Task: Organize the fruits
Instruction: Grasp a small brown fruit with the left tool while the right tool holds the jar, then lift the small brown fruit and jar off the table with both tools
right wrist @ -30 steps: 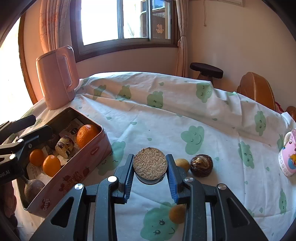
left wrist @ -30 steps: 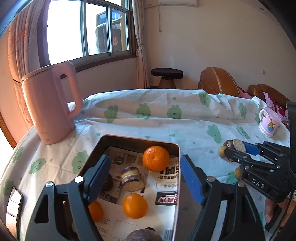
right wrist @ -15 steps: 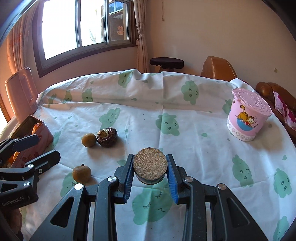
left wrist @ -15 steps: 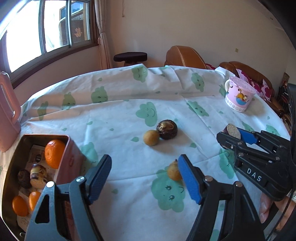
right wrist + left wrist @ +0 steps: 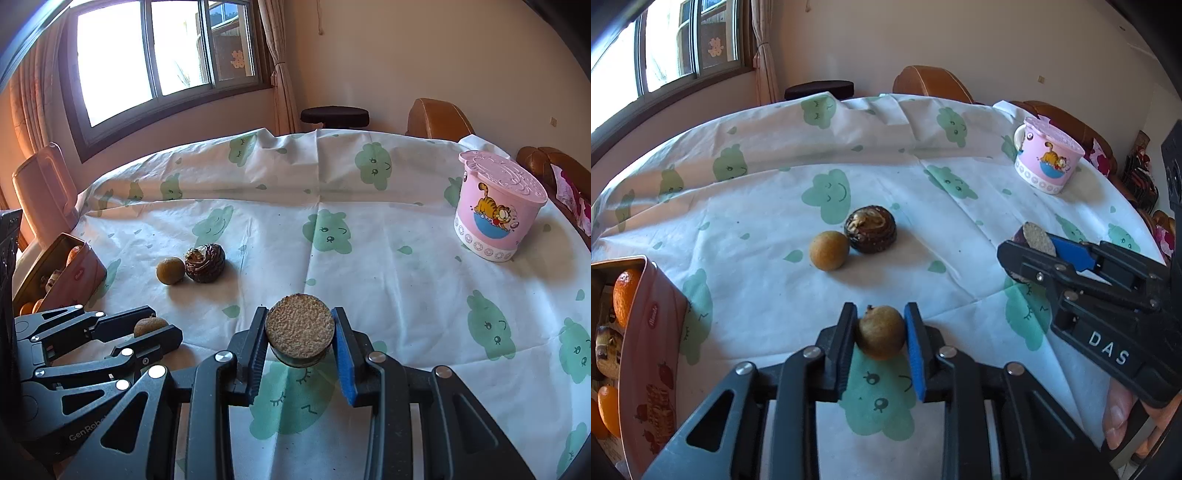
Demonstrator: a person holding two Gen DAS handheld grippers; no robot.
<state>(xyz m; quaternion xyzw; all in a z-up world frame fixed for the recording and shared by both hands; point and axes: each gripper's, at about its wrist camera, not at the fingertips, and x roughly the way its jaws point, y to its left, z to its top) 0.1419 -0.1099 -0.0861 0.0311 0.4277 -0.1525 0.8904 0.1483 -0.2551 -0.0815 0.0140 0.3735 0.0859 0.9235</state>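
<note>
My left gripper [image 5: 880,334] is shut on a small brown fruit [image 5: 881,331] on the tablecloth; it also shows in the right wrist view [image 5: 146,325]. My right gripper [image 5: 300,334] is shut on a round crumb-topped pastry [image 5: 300,328] and holds it just above the cloth; it shows at the right of the left wrist view [image 5: 1036,236]. A second brown fruit [image 5: 828,250] and a dark swirled pastry [image 5: 870,229] lie side by side further out. The pink tin [image 5: 652,332] at the left holds oranges [image 5: 624,293] and a pastry.
A pink Garfield cup [image 5: 496,206] stands at the far right of the table. A pink kettle [image 5: 44,192] stands at the far left behind the tin. Chairs and a stool stand beyond the far table edge.
My left gripper swung from over the tin to the lone brown fruit and closed on it. My right gripper moved right, away from the tin, still holding the pastry.
</note>
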